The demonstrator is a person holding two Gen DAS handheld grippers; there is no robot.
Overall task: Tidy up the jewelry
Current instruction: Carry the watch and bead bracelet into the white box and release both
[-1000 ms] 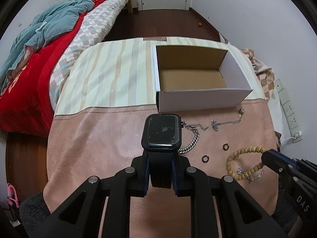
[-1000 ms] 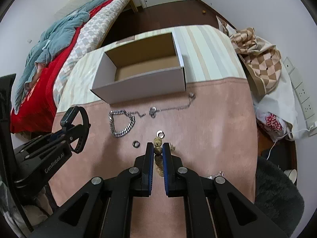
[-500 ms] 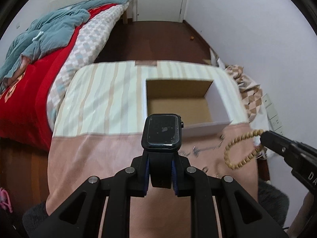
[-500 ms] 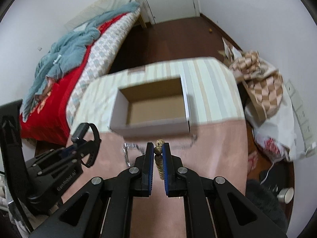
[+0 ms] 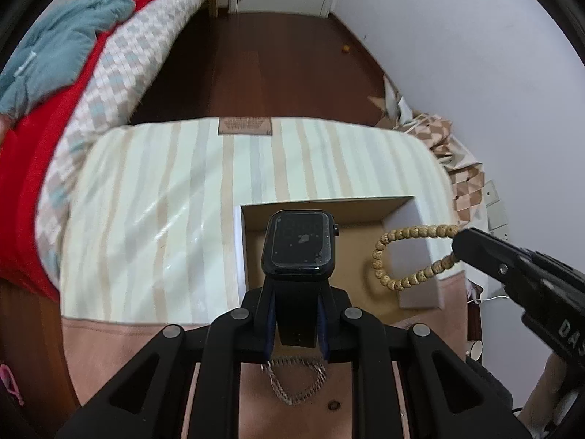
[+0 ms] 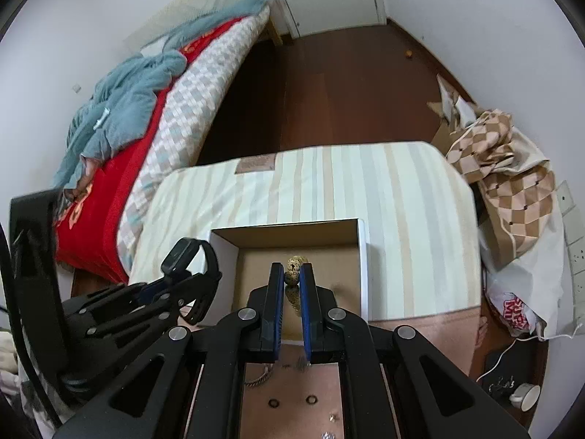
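My left gripper (image 5: 296, 289) is shut on the strap of a black smartwatch (image 5: 299, 243) and holds it above the open white cardboard box (image 5: 238, 241). My right gripper (image 6: 291, 274) is shut on a tan bead bracelet (image 6: 294, 270), which hangs over the box (image 6: 362, 256); the bracelet also shows in the left wrist view (image 5: 406, 252). The left gripper with the watch (image 6: 184, 252) appears at the left of the right wrist view. A silver chain (image 5: 296, 384) lies on the pink cloth below the left gripper.
The box stands on a table with a striped cream cloth (image 5: 164, 201) and a pink cloth (image 5: 109, 347). Two small dark rings (image 6: 292, 401) lie on the pink cloth. A bed with red and teal bedding (image 6: 120, 117) is at the left. Bags (image 6: 512, 190) lie at the right.
Both grippers have risen and moved forward, from over the pink cloth to over the box. The bracelet left the cloth and hangs from the right gripper.
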